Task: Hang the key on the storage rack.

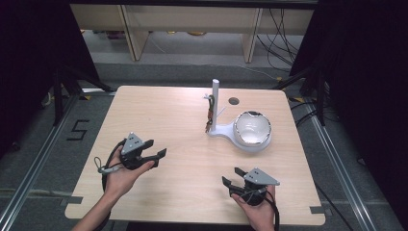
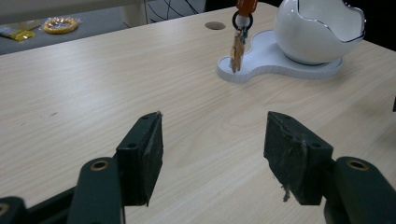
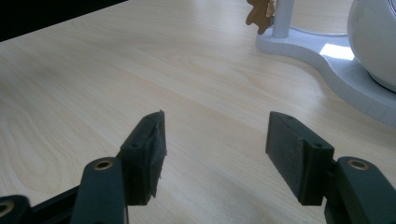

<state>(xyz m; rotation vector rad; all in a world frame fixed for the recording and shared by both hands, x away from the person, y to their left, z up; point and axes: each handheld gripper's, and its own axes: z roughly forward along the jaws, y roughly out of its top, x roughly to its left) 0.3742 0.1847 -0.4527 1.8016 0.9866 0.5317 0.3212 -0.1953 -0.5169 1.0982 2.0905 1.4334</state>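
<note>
Two forearms enter from the near edge of a pale wooden surface [image 1: 187, 144], each hand carrying a hand-held gripper. On the left, the left hand-held gripper [image 1: 156, 149] hovers low over bare wood with its jaws released and wide apart, nothing between the pads, aimed toward the far right. On the right, the right hand-held gripper [image 1: 232, 176] sits near the front edge, likewise released and empty.

Far right of centre stands a white stand [image 1: 226, 131], its flat base carrying an egg-shaped white bowl [image 1: 252, 129] with a jagged dark-trimmed rim and, beside it, an upright white post [image 1: 215, 103]. From the post hangs a small bunch of keys [image 2: 238, 49] on a black ring with an orange tag, dangling just above the base.

By the look of it, the work is at the approach stage: neither gripper touches anything, and the keys appear to be the target. The next move likely calls for the left gripper to travel across open wood, line its jaws either side of the hanging bunch and close. The post just behind the keys and the bowl close beside them leave little room, so a careless approach could knock the stand. A round cable hole [image 1: 234, 101] lies beyond.
</note>
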